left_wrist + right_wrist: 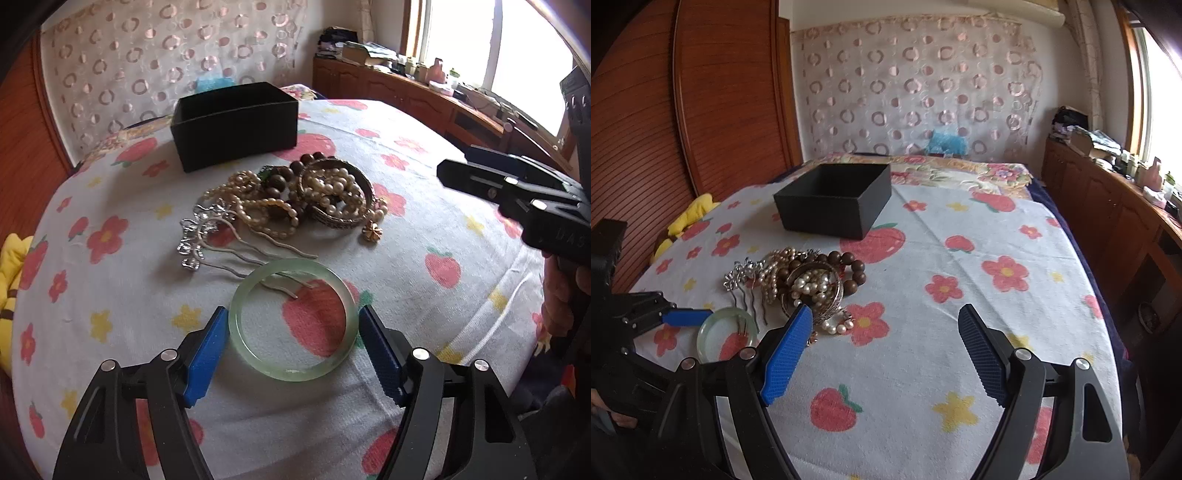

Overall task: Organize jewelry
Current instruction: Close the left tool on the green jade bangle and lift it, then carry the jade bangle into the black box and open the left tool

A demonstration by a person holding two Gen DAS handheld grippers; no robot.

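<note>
Left gripper [293, 345] open, its fingers straddling the jade bangle [293, 319], which lies flat on the cloth [406, 236]; pads sit just outside the rim, apparently aligned for a squeeze. Beyond the fingertips: hair comb [207, 236], jewelry pile [306, 195], then the box [236, 125]. Right gripper [886, 350] open, empty, pile beside its left finger.

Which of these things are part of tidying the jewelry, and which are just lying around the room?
Part of the job:
jade bangle, between the left gripper fingers
silver hair comb
pile of pearl and wooden bead jewelry
black box, open
right gripper, open over bare cloth

Just lying about:
yellow plush toy
blue item by the curtain
clutter on the sideboard
</note>
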